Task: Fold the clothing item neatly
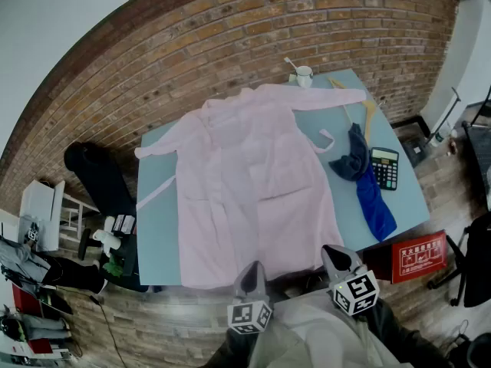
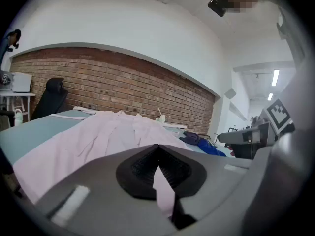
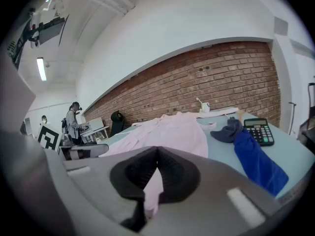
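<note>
A pale pink robe [image 1: 253, 175] lies spread face up on the light blue table [image 1: 157, 236], sleeves out to both sides and its hem at the near edge. My left gripper [image 1: 252, 271] sits at the middle of that hem, my right gripper [image 1: 335, 253] at its right corner. In the left gripper view the jaws [image 2: 158, 154] are shut with a strip of pink cloth pinched between the black pads, and the robe [image 2: 98, 136] stretches away ahead. The right gripper [image 3: 156, 154] looks the same, shut on pink hem cloth with the robe [image 3: 177, 129] beyond.
To the right of the robe lie a dark blue cloth [image 1: 376, 202] and a black calculator [image 1: 384, 167]. A white cup [image 1: 304, 75] stands at the far edge. A red box [image 1: 418, 257] sits on the floor at the right, and a black chair [image 1: 96, 171] stands on the left.
</note>
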